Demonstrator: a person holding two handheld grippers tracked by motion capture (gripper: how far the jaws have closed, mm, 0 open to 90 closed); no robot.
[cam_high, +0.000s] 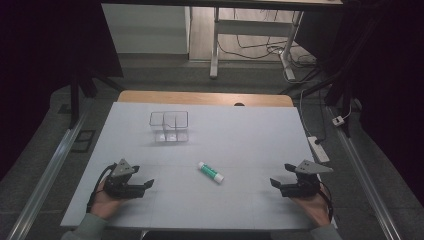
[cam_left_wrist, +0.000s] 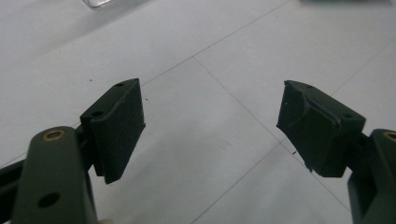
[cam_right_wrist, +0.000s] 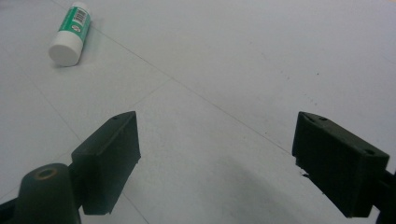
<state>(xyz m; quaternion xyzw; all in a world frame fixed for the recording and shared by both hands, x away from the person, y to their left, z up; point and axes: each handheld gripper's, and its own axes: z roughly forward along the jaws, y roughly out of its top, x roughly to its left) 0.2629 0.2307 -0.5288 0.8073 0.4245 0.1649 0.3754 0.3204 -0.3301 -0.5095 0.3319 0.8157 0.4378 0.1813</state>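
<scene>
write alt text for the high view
A glue stick lies on a white table between two open, empty grippers, left and right. A clear divided box stands farther back.

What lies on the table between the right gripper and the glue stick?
Nothing: in the high view the white table is bare between the right gripper and the glue stick; the right gripper view agrees.

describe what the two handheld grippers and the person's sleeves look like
Both are black two-jaw tools. The left gripper and right gripper each carry a grey three-cornered plate on top and trail a black cable around the wrist. Up close, the jaws end in blocky dark pads with small screw holes, and brass-coloured pivots sit behind them. The sleeve cuffs look grey-green.
</scene>
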